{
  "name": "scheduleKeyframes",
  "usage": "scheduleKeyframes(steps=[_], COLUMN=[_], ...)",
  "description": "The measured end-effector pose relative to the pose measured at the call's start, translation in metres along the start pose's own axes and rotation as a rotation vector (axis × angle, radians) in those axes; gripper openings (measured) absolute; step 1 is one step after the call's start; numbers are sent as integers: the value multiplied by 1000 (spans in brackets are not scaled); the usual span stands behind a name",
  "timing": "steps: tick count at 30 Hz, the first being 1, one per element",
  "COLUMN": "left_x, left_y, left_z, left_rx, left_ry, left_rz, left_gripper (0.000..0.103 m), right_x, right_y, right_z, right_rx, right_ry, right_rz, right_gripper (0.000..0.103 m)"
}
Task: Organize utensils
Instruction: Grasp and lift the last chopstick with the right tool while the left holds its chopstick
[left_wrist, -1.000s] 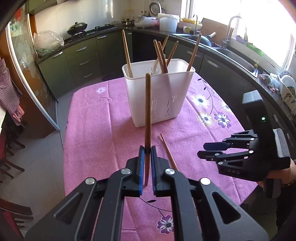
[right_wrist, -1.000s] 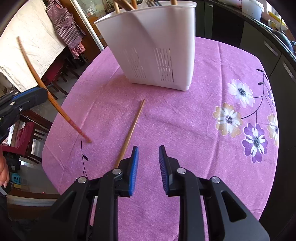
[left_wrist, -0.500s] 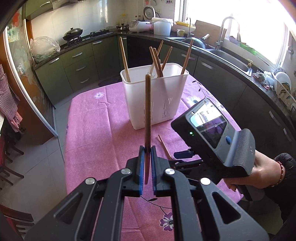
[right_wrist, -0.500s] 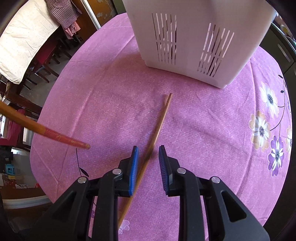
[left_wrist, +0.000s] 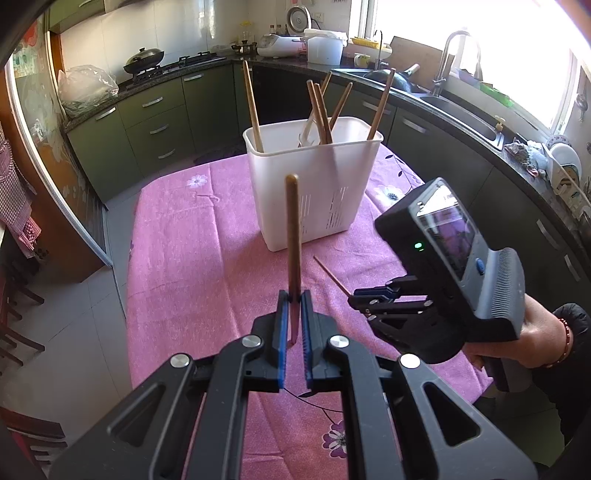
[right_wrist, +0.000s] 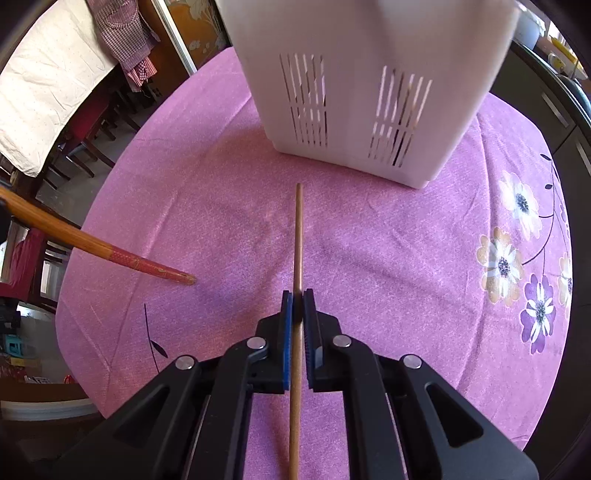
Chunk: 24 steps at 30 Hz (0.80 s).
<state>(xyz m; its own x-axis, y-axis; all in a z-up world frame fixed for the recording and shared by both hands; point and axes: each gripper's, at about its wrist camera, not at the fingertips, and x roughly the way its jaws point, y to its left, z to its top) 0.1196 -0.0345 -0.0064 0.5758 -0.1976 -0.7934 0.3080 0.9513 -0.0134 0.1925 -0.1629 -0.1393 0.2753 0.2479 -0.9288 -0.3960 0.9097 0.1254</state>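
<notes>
My left gripper (left_wrist: 294, 295) is shut on a brown chopstick (left_wrist: 293, 236) and holds it upright above the pink tablecloth; its red tip also shows in the right wrist view (right_wrist: 147, 264). My right gripper (right_wrist: 297, 293) is shut on a second chopstick (right_wrist: 298, 236) that lies on the cloth and points at the white utensil holder (right_wrist: 365, 81). In the left wrist view the right gripper (left_wrist: 356, 297) is low at the right, over that chopstick (left_wrist: 328, 271). The holder (left_wrist: 314, 192) has several chopsticks standing in it.
The table (left_wrist: 192, 258) has a pink flowered cloth; its edges fall away to a tiled floor at the left. Dark green kitchen cabinets (left_wrist: 155, 122) and a sink counter (left_wrist: 461, 107) surround it. Chairs (right_wrist: 92, 136) stand beyond the table's far left.
My right gripper moved in low over the table chopstick and closed on it. My left gripper kept its chopstick upright and drew back a little.
</notes>
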Motion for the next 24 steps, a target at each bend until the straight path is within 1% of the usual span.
scheduleKeyframes(steps=[4,7,12,15,18,24], left_x=[-2,-3,-3,-5,-7,-13], left_y=[1,2,4,3,0,-3], left_z=[0,0,-1,-1,2,8], left_rx=[0,0,-1,2,9,20], left_ry=[-6,-5,-4,-6,-13,-27], left_rz=[1,1,3,5,7,11], left_gripper=[7,7,7,7,7,7], right_x=[-42,-72,-118,-133,-142,-141], right_y=[-8,-16,-27,-28,-35,-38], right_z=[-10,-22,-44,-49,-53,-56], right_rx=[26,35,47,53,57,56], right_ry=[-102,-159,-253,-289,-301,-309], right_rz=[31,62,70,79,83,101], right_gripper=[7,7,6,6,6,6])
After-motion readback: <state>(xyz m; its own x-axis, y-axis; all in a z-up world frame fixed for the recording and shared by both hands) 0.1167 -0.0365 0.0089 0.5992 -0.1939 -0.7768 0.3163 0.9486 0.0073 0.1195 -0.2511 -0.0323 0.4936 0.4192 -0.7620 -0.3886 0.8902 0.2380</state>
